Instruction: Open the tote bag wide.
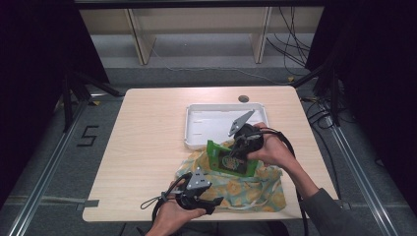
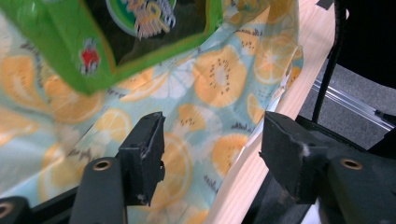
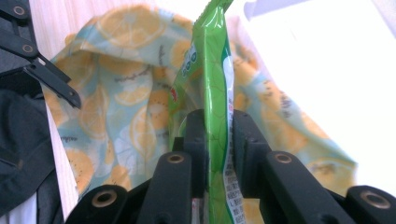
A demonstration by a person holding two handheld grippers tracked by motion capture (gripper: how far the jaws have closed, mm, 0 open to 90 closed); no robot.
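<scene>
The green snack packet (image 3: pixel 212 93) was clamped edge-on between the fingers of the right gripper (image 3: pixel 215 140), the pads pressed flat on both of its faces, and most of the packet was seen rising beyond the fingertips. In the high view the packet (image 1: pixel 230 160) was held above the citrus-print cloth bag (image 1: pixel 246 189), just short of the white tray (image 1: pixel 196 123). The fingers (image 2: pixel 142 154) of the left gripper (image 2: pixel 212 149) were seen well apart, with nothing pinched between them; only the bag's fabric (image 2: pixel 205 88) and the edge of the wooden table (image 2: pixel 243 182) lay beyond the gap. The packet's lower corner (image 2: pixel 70 51) hung past the left fingertips, clear of them.
</scene>
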